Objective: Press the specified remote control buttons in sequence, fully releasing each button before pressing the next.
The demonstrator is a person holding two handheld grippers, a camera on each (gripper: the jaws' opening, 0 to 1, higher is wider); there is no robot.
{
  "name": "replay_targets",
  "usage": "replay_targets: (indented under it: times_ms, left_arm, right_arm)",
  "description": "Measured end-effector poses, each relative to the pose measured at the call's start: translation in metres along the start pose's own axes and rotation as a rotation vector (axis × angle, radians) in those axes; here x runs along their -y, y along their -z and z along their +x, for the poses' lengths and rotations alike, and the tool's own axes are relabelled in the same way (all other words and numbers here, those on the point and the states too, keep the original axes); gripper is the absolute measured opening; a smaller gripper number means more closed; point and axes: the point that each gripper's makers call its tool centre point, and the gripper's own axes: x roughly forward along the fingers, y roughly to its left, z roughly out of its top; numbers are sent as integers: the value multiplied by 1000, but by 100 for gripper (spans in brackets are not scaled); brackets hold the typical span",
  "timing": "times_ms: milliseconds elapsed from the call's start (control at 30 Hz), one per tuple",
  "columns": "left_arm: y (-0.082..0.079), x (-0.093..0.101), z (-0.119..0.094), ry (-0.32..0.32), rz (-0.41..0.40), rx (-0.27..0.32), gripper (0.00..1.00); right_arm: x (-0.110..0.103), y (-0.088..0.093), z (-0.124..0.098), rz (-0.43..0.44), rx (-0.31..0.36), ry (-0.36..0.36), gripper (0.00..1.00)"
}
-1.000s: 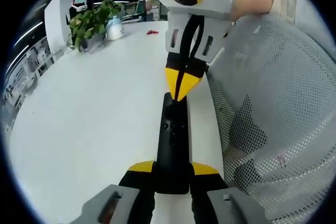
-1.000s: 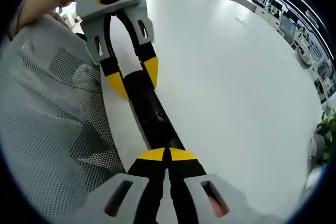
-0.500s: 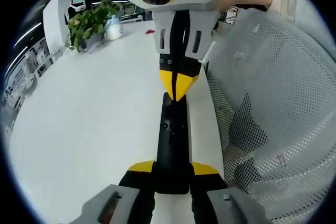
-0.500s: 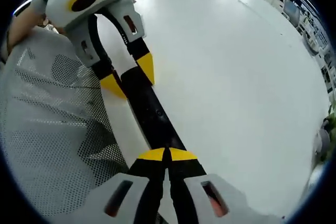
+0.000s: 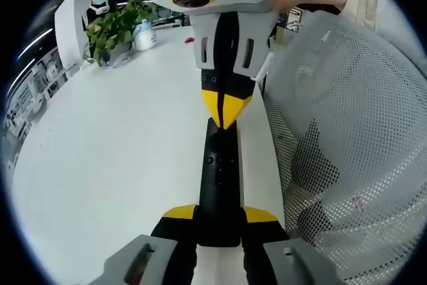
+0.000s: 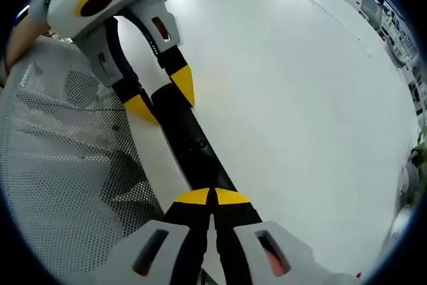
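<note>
A slim black bar-shaped remote control [image 5: 219,185] lies along the edge of the round white bench [image 5: 113,151], just beside a grey mesh chair back [image 5: 347,151]. How many presses of the sequence are done cannot be read from these views; judging by the pose, one press is in hand and any later buttons are still to come. The left tool [image 5: 219,219] grips the near end of the remote, its yellow-tipped black jaws standing apart on either side of the body and steadying it; the right gripper view shows the same hold from the far end, the left tool [image 6: 160,95] straddling the remote control [image 6: 193,141]. The right tool [image 6: 213,196] has its jaws closed together, the two yellow tips meeting in one point that sits on the remote's top face, holding nothing. In the left gripper view that right tool [image 5: 227,117] comes down from above with its joined tip on the far part of the remote, beyond the small round buttons [image 5: 217,163] visible midway along it. Whether the tip is pushing a button down or only resting there I cannot tell. A leafy green potted plant [image 5: 117,28] and a white bottle [image 5: 145,37] stand well apart at the far side of the bench.
</note>
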Motion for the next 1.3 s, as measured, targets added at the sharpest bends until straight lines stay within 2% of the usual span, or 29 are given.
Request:
replay_targets:
  times_ms: [133, 267, 400, 467, 533, 633, 767, 967, 1100, 1300]
  left_arm:
    - [0, 0, 0, 1, -1, 0, 24]
    - [0, 0, 0, 1, -3, 1, 24]
    - [0, 0, 0, -1, -5, 4, 24]
    - [0, 0, 0, 0, -5, 4, 24]
    - [0, 0, 0, -1, -5, 4, 24]
    - [0, 0, 0, -2, -5, 4, 24]
    - [0, 0, 0, -2, -4, 2, 24]
    - [0, 1, 0, -3, -6, 3, 24]
    - [0, 0, 0, -3, -6, 3, 24]
    - [0, 1, 0, -2, -6, 4, 24]
  right_arm:
    - [-1, 0, -1, -14, 35, 31, 0]
    - [-1, 0, -1, -15, 104, 66, 0]
    - [-2, 0, -2, -101, 171, 87, 0]
    - [-2, 1, -3, -101, 176, 79, 0]
    - [-1, -1, -3, -46, 186, 60, 0]
    - [-2, -2, -3, -42, 193, 66, 0]
    - [-4, -3, -3, -108, 189, 93, 0]
    - [-8, -9, -3, -122, 209, 84, 0]
    - [-5, -8, -1, -161, 182, 112, 0]
    - [-6, -11, -1, -166, 195, 101, 0]
